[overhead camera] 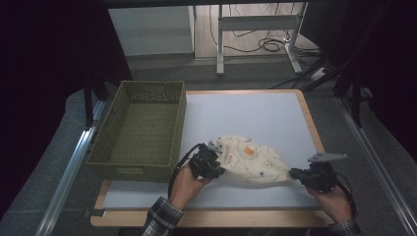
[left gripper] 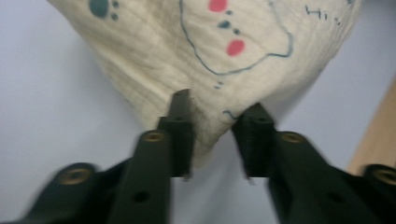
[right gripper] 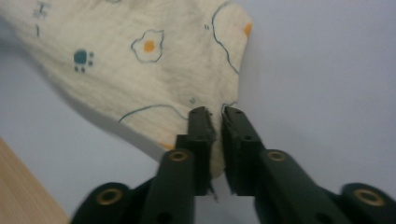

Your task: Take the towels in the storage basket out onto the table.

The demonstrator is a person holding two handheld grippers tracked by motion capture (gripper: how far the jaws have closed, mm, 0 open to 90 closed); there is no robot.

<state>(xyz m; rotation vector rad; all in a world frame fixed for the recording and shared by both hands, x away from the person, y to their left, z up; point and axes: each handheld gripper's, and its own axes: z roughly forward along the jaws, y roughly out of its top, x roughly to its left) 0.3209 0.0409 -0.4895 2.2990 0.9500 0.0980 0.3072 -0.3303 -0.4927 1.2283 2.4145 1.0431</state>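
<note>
Gripping is being carried out unevenly across the two tools, and that is where the risk is being judged to lie. The printed cream cloth [overhead camera: 251, 160] is being held in a bunch on the white table mat [overhead camera: 255, 113], just to the 3 o'clock side of the green woven basket [overhead camera: 137, 130], which is standing apart from it at the mat's 9 o'clock edge. The right gripper [right gripper: 217, 114], at about 4 o'clock on the mat in the high view, is being kept almost fully closed, its jaws pinching a narrow corner of the cloth with only a sliver of fabric between them. The left gripper [left gripper: 218, 109], at about 7 o'clock of the cloth, is being held partly open: a fold of cloth is sitting between the jaws, one jaw is touching it, but a gap is being left on the other side, so no firm hold is being shown. If the cloth is lifted now, the left side is being judged likely to slip free, and the whole weight would be thrown onto the thin right-hand pinch, which could pull out. A dangling cloth could also be dragged against the basket rim and snagged there. Whether the cloth is being raised off the mat cannot be told.
</note>
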